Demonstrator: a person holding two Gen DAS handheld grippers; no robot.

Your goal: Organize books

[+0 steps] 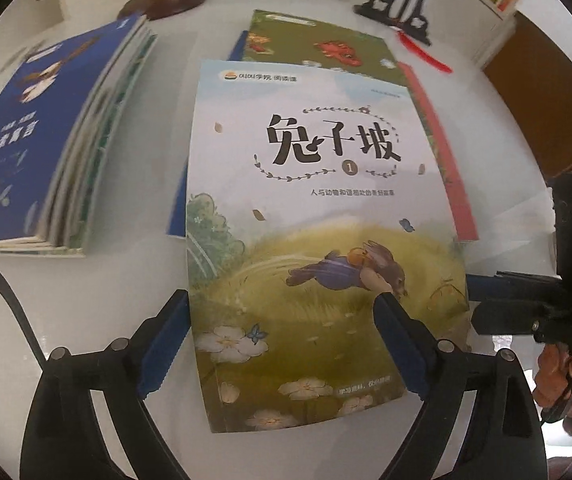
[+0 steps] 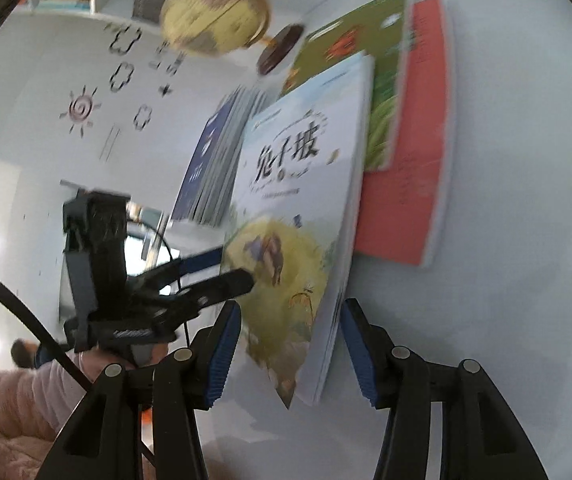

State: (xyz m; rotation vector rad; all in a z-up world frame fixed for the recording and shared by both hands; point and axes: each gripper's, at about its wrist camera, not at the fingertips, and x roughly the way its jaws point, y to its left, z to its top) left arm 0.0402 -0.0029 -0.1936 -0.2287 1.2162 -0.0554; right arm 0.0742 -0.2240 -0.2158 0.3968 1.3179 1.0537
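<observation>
Tongs on the left (image 1: pixel 282 312), pointing steeply down, are standing wide with one blue pad beside the near left edge of the pale picture book with the running rabbit on its cover (image 1: pixel 305 220) and the other over the cover. Right tongs (image 2: pixel 289 344), tilting down at a gentler slant, are straddling that book's (image 2: pixel 301 208) near corner, pads half apart and not pressing. It is lying atop a green book (image 1: pixel 317 44) and a red book (image 1: pixel 441 156) on the white surface (image 1: pixel 126 280), beside a blue-covered stack (image 1: pixel 34 140).
</observation>
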